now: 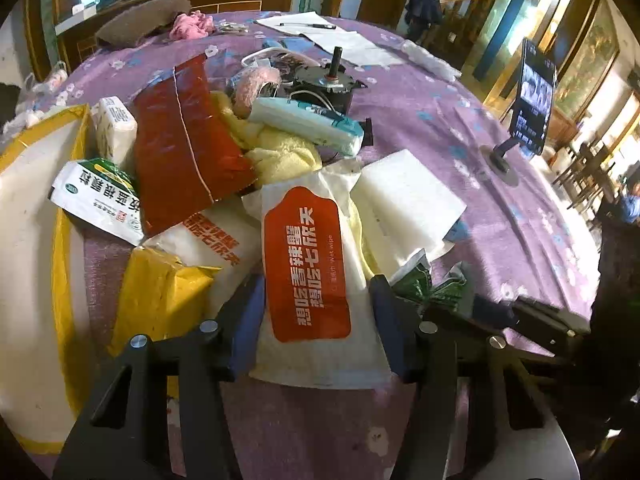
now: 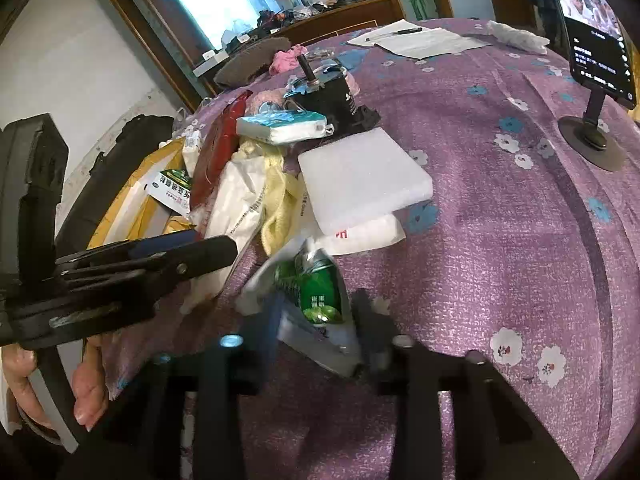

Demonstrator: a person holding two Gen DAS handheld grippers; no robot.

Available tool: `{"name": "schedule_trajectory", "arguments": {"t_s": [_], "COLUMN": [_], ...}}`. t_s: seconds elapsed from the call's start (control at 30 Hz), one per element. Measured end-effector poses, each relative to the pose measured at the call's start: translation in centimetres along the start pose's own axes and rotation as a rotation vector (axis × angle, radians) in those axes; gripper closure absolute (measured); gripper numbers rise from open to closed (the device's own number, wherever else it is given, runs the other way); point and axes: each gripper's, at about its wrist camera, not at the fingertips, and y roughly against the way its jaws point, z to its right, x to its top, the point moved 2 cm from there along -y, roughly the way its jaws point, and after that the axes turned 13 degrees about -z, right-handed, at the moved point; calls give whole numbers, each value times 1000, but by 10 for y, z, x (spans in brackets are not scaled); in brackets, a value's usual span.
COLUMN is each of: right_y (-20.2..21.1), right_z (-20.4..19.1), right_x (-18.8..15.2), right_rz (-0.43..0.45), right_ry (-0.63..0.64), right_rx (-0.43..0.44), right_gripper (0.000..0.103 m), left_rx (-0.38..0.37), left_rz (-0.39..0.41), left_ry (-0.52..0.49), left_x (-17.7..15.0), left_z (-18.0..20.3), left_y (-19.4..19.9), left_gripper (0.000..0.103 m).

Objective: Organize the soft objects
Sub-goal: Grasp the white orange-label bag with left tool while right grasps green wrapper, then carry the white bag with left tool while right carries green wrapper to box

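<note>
Left wrist view is showing the left tool (image 1: 318,300) closing around an orange wipe pack (image 1: 308,264), pads at its edges, while the right tool (image 2: 316,316) is gripping a green packet (image 2: 316,288). Sorting is looking barely started: two orange packs, one foam slab (image 2: 360,172), one yellow towel (image 1: 280,152) are sitting heaped on the bench (image 2: 500,220).
</note>
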Motion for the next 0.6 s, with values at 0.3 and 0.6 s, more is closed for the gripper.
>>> {"name": "schedule_trajectory", "arguments": {"t_s": [0.3,0.6], "right_y": [9,25], "right_z": [-2,-4], "right_x": [-4,-1], "right_rz": [27,97], "right_ry": [-1,-24], "right_rx": [29,72], "right_gripper": [84,85], "left_rx": [-66,-121], "left_rz": [20,53], "left_ry": [34,44], "left_x": [-12,-35], "left_z": [-4,-9], "left_y": [13,41], "left_gripper": [53,53]}}
